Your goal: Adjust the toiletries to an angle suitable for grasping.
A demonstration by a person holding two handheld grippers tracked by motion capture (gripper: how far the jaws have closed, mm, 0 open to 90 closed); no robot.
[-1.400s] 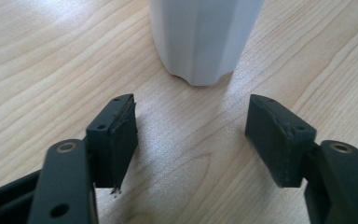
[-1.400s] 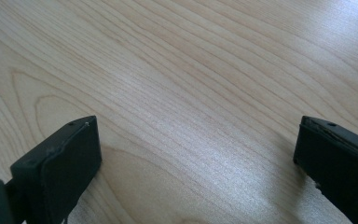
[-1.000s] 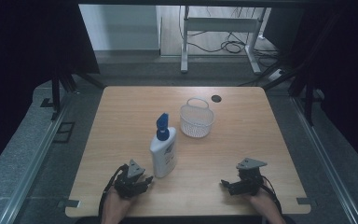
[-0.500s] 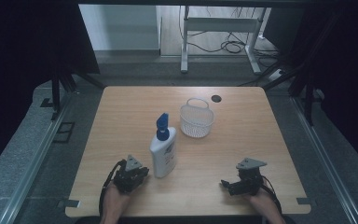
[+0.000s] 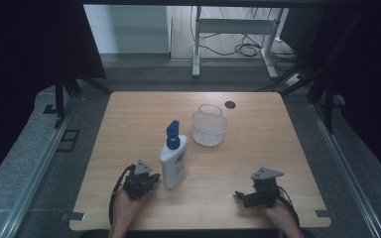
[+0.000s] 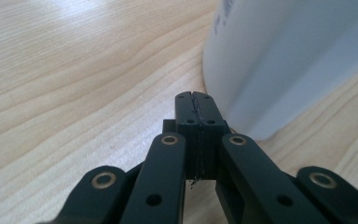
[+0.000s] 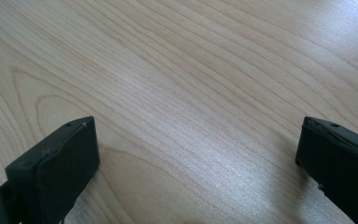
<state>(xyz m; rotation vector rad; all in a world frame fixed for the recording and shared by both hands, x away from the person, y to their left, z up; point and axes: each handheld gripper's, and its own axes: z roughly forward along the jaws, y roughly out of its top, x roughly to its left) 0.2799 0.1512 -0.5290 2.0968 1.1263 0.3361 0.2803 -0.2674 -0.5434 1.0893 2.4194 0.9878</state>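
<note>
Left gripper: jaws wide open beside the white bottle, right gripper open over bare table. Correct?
Not quite. The left gripper has its jaws pressed shut, empty, just beside the white bottle, as the left gripper view shows. The right gripper is indeed open over bare table.

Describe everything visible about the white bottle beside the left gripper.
The white bottle looks like smooth plastic, with a blue nozzle top and faint printing on its front. It stands upright on the wooden table, nearer the person than the white basket and apart from it. The left gripper, jaws closed, sits just beside its base; contact cannot be judged.
</note>
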